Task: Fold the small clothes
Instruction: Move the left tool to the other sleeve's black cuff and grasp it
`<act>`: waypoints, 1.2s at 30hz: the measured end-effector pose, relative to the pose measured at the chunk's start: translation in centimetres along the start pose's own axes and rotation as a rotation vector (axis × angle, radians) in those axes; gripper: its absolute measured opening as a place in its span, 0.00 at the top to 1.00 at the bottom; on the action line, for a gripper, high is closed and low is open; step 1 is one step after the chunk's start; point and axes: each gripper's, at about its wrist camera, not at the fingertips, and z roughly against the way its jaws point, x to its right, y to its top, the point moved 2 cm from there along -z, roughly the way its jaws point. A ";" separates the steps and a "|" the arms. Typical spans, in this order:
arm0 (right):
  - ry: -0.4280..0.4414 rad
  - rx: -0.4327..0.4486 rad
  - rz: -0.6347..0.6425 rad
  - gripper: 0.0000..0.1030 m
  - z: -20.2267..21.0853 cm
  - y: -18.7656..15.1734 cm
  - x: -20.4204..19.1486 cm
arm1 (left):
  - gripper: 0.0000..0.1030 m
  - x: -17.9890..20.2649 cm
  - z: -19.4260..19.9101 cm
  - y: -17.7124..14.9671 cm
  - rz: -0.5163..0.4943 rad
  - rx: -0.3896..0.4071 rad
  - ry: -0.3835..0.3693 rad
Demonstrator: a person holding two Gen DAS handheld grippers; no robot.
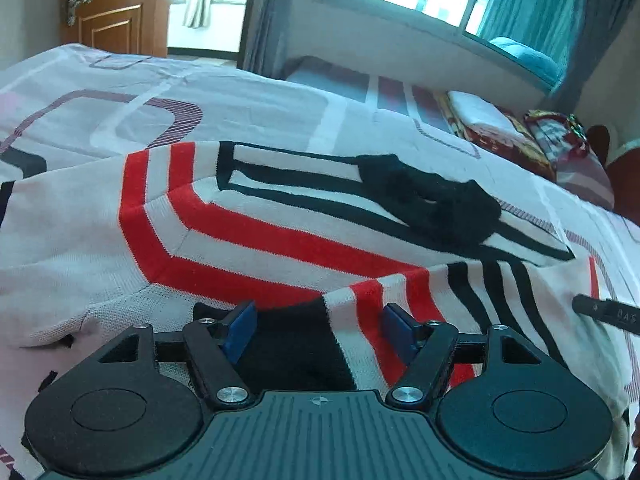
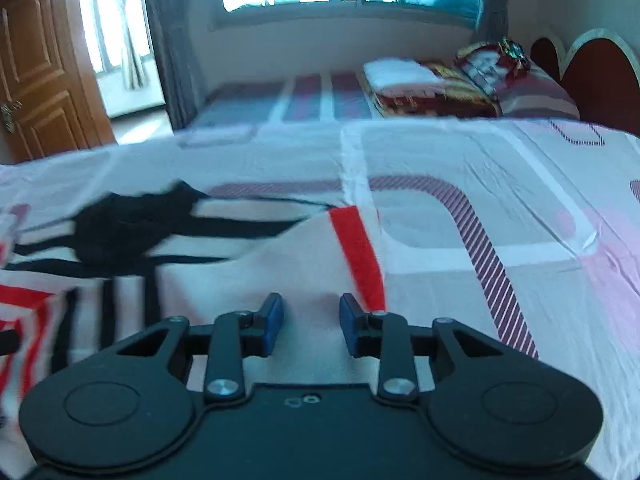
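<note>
Knit sweater [image 1: 256,216], white with red and black stripes, lies on the bed sheet [image 2: 500,184]; left gripper [image 1: 318,330] and right gripper [image 2: 311,322] both spread open above it.

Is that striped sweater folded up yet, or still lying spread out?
Partly folded. The sweater lies mostly flat on the bed, but one sleeve is turned in across its body.
</note>
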 end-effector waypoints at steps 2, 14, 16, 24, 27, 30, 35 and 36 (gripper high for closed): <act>0.002 0.019 -0.024 0.71 -0.4 0.0 0.5 | 0.33 0.0 0.0 0.3 -0.006 -0.017 0.005; 0.232 0.003 0.126 0.67 8.4 -5.0 -8.8 | 0.06 -5.8 7.8 -2.6 -0.052 0.000 0.153; 0.273 0.005 0.125 0.67 9.5 -5.6 -10.6 | 0.06 -9.0 9.2 -3.1 0.040 -0.005 0.154; 0.370 0.008 0.166 0.64 11.9 -7.2 -18.1 | 0.07 -20.9 12.9 -4.9 0.316 0.023 0.219; 0.403 -0.010 0.203 0.63 11.9 -7.9 -20.8 | 0.07 -25.1 13.8 -5.2 0.397 0.043 0.240; 0.428 -0.024 0.234 0.61 12.2 -8.9 -23.3 | 0.07 -29.4 14.2 -5.3 0.489 0.064 0.255; 0.448 -0.030 0.290 0.59 12.3 -10.2 -27.2 | 0.36 -34.7 12.3 -5.3 0.614 0.069 0.256; 0.450 -0.030 0.301 0.59 12.3 -10.4 -27.8 | 0.40 -35.6 11.9 -5.4 0.636 0.074 0.252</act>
